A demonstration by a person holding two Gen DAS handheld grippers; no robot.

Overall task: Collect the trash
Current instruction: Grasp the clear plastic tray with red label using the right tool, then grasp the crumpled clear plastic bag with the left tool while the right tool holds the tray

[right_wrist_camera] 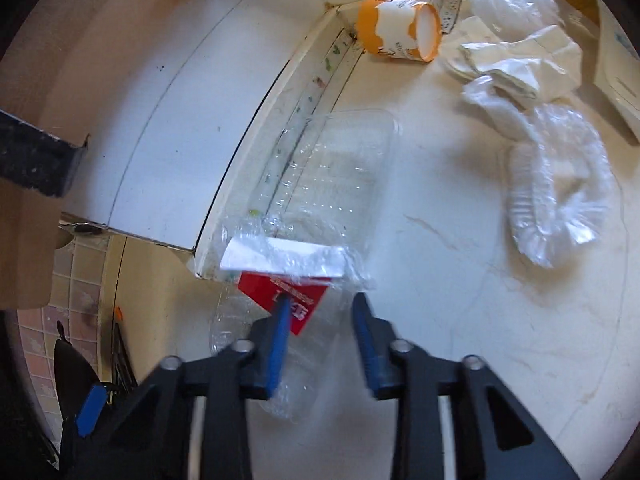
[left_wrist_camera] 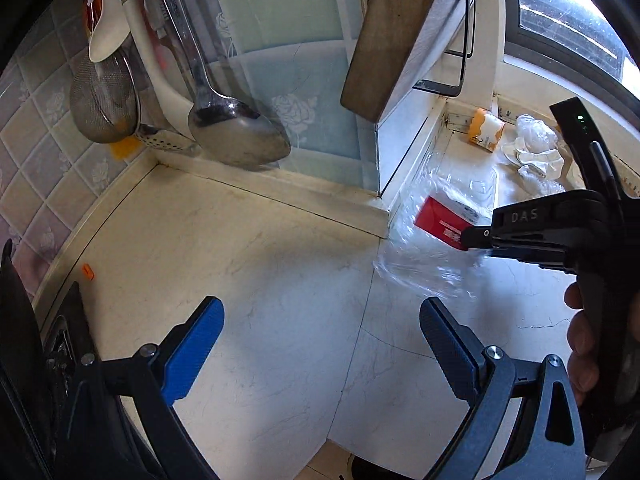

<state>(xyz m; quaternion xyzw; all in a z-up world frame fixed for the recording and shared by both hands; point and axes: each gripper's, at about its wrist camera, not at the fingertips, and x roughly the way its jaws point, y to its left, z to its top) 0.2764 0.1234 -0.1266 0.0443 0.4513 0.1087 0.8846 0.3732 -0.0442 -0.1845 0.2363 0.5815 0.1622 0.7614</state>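
- Hanging at the far left of the left wrist view, a mesh strainer [left_wrist_camera: 105, 104], a white spatula [left_wrist_camera: 108, 20] and a large steel ladle [left_wrist_camera: 240, 134] dangle against the tiled wall [left_wrist_camera: 36, 148], well left of the clear plastic tray [left_wrist_camera: 440, 216].
- Left of the tray, the pale stone counter [left_wrist_camera: 260, 280] lies bare apart from a small orange scrap [left_wrist_camera: 88, 271] near the wall.
- Over that bare patch hovers the left gripper [left_wrist_camera: 322, 344], its blue-padded jaws standing wide apart with nothing between them.
- Right of it lies the clear plastic tray, crumpled film over its near end, tucked against the white ledge [right_wrist_camera: 168, 140]; a red card [right_wrist_camera: 288, 304] and a white paper slip [right_wrist_camera: 280, 258] show through the plastic.
- At the tray's near end sits the right gripper [right_wrist_camera: 320, 300], held by a person's hand [left_wrist_camera: 582, 344]. Its jaws are narrowly spaced with film between them; whether the pads actually press the plastic cannot be told.
- Beyond the tray, in the corner, an orange-and-white paper cup [right_wrist_camera: 400, 30] lies on its side.
- Right of the tray and the cup sit crumpled white paper [right_wrist_camera: 516, 60] and bunched clear plastic bags [right_wrist_camera: 560, 192], apart from the tray.
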